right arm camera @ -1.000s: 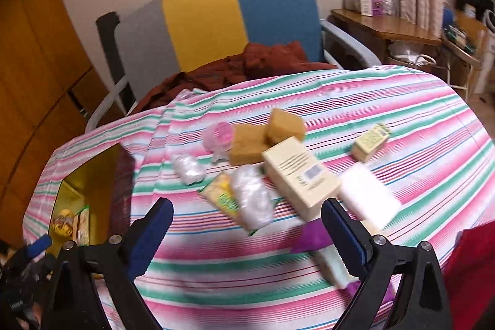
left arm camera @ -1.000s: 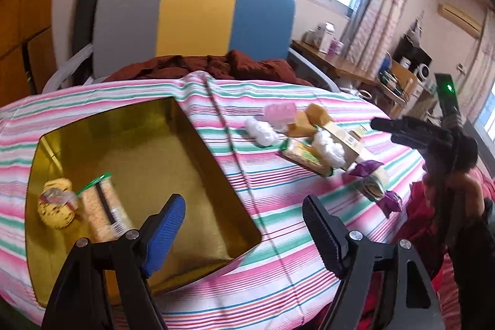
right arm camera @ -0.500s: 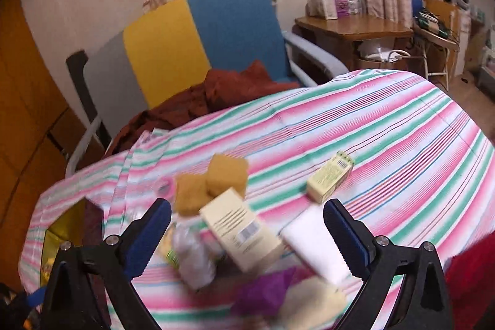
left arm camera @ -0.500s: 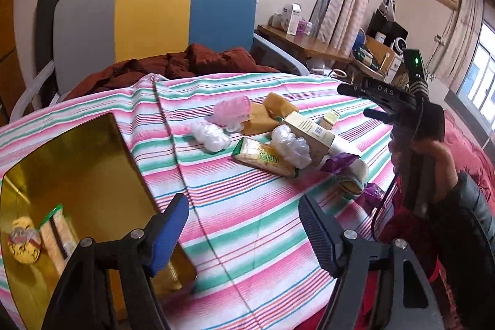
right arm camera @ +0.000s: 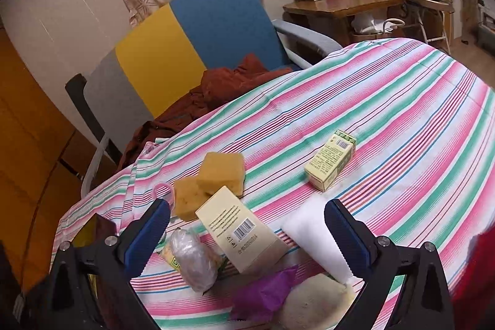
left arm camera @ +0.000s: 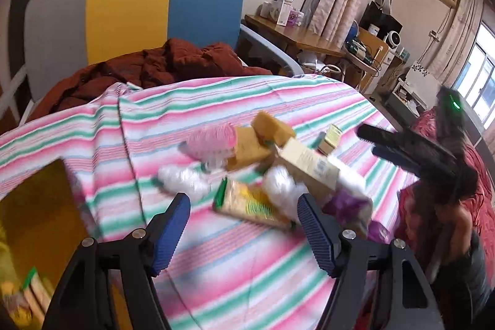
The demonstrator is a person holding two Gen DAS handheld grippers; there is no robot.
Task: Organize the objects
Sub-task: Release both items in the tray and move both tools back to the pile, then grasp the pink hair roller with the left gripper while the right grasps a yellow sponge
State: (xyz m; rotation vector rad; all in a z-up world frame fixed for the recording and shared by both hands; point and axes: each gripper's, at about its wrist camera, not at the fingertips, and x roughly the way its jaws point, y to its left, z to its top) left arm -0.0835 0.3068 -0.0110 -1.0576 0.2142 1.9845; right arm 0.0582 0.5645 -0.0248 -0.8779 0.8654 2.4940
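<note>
A pile of small items lies on the striped tablecloth (right arm camera: pixel 402 101). It holds two yellow sponges (right arm camera: pixel 221 172), a cream box with a barcode (right arm camera: pixel 241 229), a small green-and-cream box (right arm camera: pixel 331 158), a white pad (right arm camera: pixel 315 232), a clear plastic bundle (right arm camera: pixel 193 259), a purple wrapper (right arm camera: pixel 266 291) and a pink roller (left arm camera: pixel 210 141). A yellow snack packet (left arm camera: pixel 250 204) lies just ahead of my left gripper (left arm camera: pixel 243 232), which is open and empty. My right gripper (right arm camera: pixel 246 237) is open and empty, above the cream box. The gold tin (left arm camera: pixel 34 221) sits at the left.
A chair with a grey, yellow and blue back (left arm camera: pixel 130 8) stands behind the table, with a dark red garment (left arm camera: pixel 161 64) on its seat. A wooden desk (right arm camera: pixel 340 2) with boxes stands by the window. The right gripper's body and the hand on it (left arm camera: pixel 433 163) show at the right.
My left gripper has swung right, away from the gold tin and toward the pile. My right gripper has moved closer over the pile. Both stay open.
</note>
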